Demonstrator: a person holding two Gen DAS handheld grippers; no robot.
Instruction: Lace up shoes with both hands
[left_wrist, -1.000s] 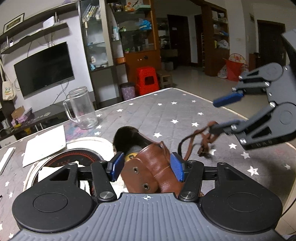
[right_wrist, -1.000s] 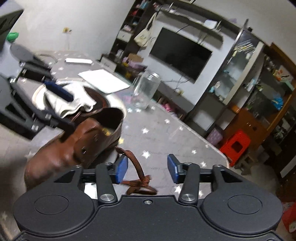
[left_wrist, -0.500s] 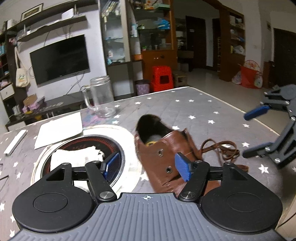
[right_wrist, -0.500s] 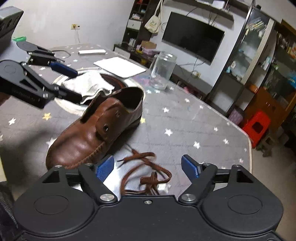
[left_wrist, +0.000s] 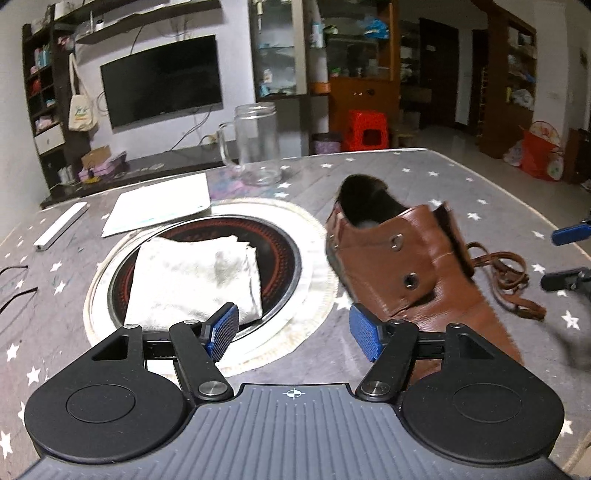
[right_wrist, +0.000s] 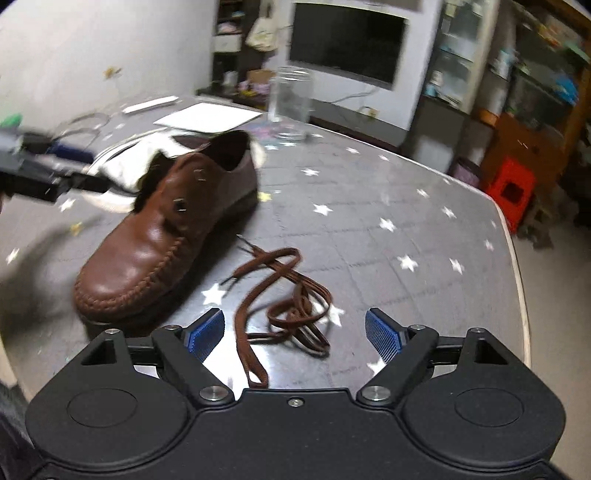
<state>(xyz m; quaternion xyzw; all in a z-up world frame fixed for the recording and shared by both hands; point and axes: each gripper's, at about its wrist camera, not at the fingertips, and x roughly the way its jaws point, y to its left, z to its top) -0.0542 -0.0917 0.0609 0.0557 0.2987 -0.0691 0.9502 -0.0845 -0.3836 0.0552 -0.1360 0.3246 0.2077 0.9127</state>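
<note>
A brown leather shoe (left_wrist: 417, 266) lies on the star-patterned table, eyelets empty, toe toward me. My left gripper (left_wrist: 293, 328) stands open just left of the shoe's toe, with only table between its blue pads. A brown lace (right_wrist: 284, 295) lies loose in a tangled heap right of the shoe (right_wrist: 166, 236). My right gripper (right_wrist: 294, 334) hangs wide open above that heap, its pads clear of the lace on both sides. In the left wrist view the lace (left_wrist: 506, 273) shows behind the shoe, and the right gripper (left_wrist: 569, 258) is at the right edge. The left gripper (right_wrist: 79, 168) appears blurred at the far left.
A folded white cloth (left_wrist: 195, 273) lies on a round cooktop (left_wrist: 280, 236) set in the table, left of the shoe. Behind them stand a glass mug (left_wrist: 258, 144), a white sheet (left_wrist: 159, 206) and a white bar (left_wrist: 61, 225). The table's edge (right_wrist: 517, 258) runs close on the right.
The left jaws let go of the shoe, which now rests on the table to their right. The right jaws opened wide and dropped the lace, which lies in a heap.
</note>
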